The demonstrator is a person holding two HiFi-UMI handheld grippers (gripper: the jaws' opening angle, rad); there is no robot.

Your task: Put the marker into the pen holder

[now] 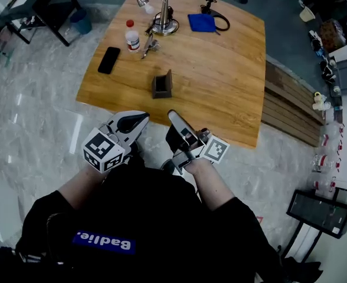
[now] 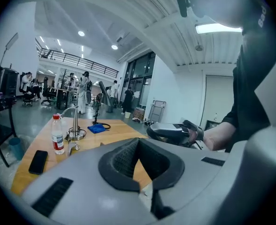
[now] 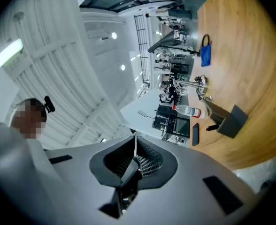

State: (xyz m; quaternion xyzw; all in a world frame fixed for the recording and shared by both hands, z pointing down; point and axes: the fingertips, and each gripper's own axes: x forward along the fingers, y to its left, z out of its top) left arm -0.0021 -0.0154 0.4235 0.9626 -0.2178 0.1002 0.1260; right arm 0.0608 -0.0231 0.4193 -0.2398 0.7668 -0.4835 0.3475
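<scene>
The dark square pen holder [image 1: 161,85] stands upright near the middle of the wooden table [image 1: 221,87]. In the right gripper view a short dark thing, perhaps the marker [image 3: 213,126], lies on the table right beside the pen holder [image 3: 233,121]. Both grippers are held close to the person's body, off the table's near edge and well short of the holder. My left gripper [image 1: 141,118] [image 2: 138,143] has its jaws together with nothing between them. My right gripper [image 1: 173,115] [image 3: 134,138] also shows its jaws meeting on a thin seam, empty.
On the table's far part lie a black phone [image 1: 108,60], a red-capped bottle [image 1: 132,36], a metal stand [image 1: 164,17] with a small metal item [image 1: 148,46] in front, and a blue cloth [image 1: 202,22]. Wooden slats [image 1: 285,108] run along the right side.
</scene>
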